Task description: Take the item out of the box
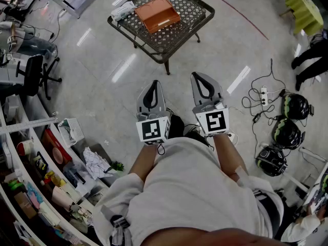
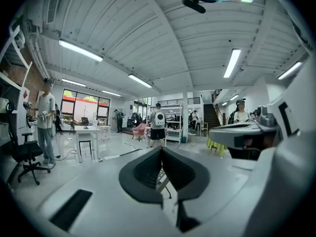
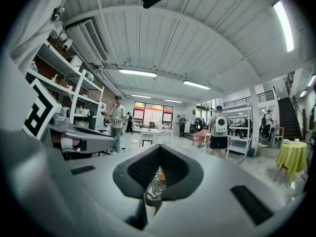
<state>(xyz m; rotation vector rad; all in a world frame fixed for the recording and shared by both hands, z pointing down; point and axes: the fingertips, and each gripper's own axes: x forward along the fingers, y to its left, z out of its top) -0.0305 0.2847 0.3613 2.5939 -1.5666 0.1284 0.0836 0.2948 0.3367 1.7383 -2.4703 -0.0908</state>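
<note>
Lying closed on a dark lattice-topped bench point(image 1: 197, 15), well apart from both grippers: one flat orange-brown box point(image 1: 157, 14), with a white packet point(image 1: 122, 9) just beside its left end.

Contents: the item to be taken out was hidden under the lid; its kind could not be told.

Handling, as judged: the box looked like light card, stiff along its edges and smooth on top, so likely to slide on the lattice if pushed. The lid's near edge seemed the best place to take hold, with the other gripper steadying the base. The unseen item was best treated as fragile.

Left gripper point(image 1: 152, 86): jaws clenched tip to tip, grasping nothing, raised over the floor and pointing toward the bench.

Right gripper point(image 1: 201, 78): jaws likewise clenched and empty, alongside the left.
</note>
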